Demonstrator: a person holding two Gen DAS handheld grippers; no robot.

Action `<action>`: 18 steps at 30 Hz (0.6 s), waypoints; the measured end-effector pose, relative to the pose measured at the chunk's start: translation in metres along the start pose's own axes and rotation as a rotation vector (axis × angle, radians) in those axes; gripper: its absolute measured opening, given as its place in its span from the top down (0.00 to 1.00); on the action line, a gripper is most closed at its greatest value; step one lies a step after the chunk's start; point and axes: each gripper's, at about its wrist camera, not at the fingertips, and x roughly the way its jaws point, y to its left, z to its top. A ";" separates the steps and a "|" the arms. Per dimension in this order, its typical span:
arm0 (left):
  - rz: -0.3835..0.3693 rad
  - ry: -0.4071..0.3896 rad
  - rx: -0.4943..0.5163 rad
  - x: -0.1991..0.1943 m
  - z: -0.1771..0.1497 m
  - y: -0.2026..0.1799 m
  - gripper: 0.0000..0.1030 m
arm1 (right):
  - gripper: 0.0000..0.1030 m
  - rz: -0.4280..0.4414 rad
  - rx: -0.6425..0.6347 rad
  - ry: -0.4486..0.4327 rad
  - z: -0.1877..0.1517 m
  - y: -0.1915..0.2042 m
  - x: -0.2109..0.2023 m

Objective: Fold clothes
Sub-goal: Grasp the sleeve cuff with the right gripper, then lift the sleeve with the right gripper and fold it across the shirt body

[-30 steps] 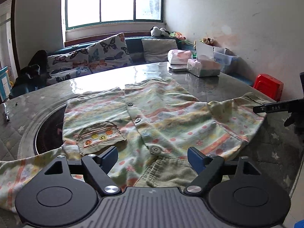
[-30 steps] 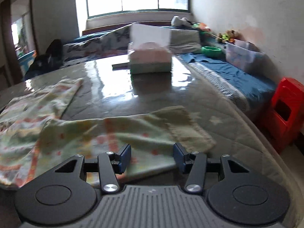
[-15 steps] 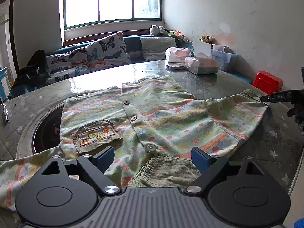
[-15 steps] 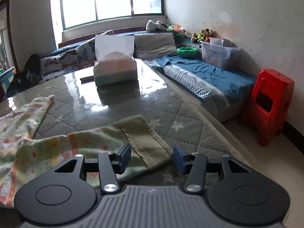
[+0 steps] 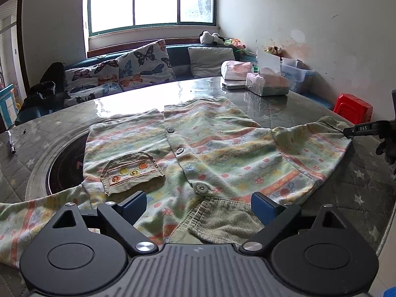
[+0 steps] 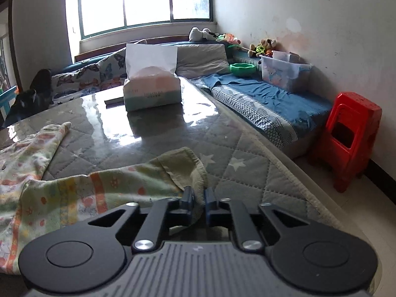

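A small pastel striped button shirt (image 5: 210,153) lies spread flat on the round quilted table (image 5: 366,188), with a corduroy pocket (image 5: 131,170) and a corduroy collar (image 5: 222,220) near me. My left gripper (image 5: 199,206) is open, its jaws wide apart just above the collar. My right gripper (image 6: 198,199) is shut on the green ribbed cuff (image 6: 190,165) of the shirt's right sleeve (image 6: 99,193), lifting it slightly. The right gripper also shows at the far right of the left wrist view (image 5: 346,132).
A tissue pack (image 6: 151,91) and a flat grey item stand at the table's far side. A second tissue pack (image 5: 236,69) sits beside them. A cushioned bench (image 6: 259,99) with a plastic box and a red stool (image 6: 351,136) stand right of the table. A dark round inset (image 5: 64,163) lies under the shirt's left side.
My right gripper closed on the sleeve cuff, which was lying flat between open jaws before. The left gripper opened a little wider and stayed over the collar.
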 end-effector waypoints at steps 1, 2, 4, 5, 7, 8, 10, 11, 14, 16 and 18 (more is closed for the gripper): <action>0.002 0.000 -0.003 0.000 0.000 0.001 0.10 | 0.92 0.014 0.016 -0.006 0.001 0.000 -0.003; 0.004 0.001 -0.006 0.000 0.000 0.002 0.10 | 0.92 0.028 0.032 -0.012 0.002 0.000 -0.006; 0.008 0.002 -0.011 -0.001 -0.001 0.003 0.10 | 0.93 0.062 0.057 -0.028 0.006 0.001 -0.014; 0.010 0.002 -0.013 -0.001 -0.001 0.004 0.10 | 0.93 0.082 0.067 -0.037 0.009 0.002 -0.019; 0.013 0.003 -0.018 -0.001 -0.001 0.005 0.10 | 0.93 0.125 0.071 -0.058 0.015 0.008 -0.030; 0.015 0.003 -0.021 -0.001 -0.002 0.006 0.10 | 0.93 0.149 0.062 -0.071 0.018 0.014 -0.037; 0.017 -0.001 -0.024 -0.003 -0.002 0.007 0.10 | 0.93 0.202 0.043 -0.092 0.025 0.025 -0.050; 0.020 -0.003 -0.025 -0.005 -0.003 0.008 0.10 | 0.93 0.231 0.033 -0.099 0.029 0.031 -0.056; 0.030 -0.013 -0.038 -0.010 -0.004 0.012 0.10 | 0.93 0.334 -0.021 -0.126 0.044 0.060 -0.075; 0.042 -0.020 -0.048 -0.014 -0.006 0.017 0.10 | 0.93 0.400 -0.046 -0.128 0.051 0.079 -0.083; 0.054 -0.027 -0.059 -0.019 -0.008 0.022 0.09 | 0.93 0.464 -0.083 -0.127 0.057 0.102 -0.090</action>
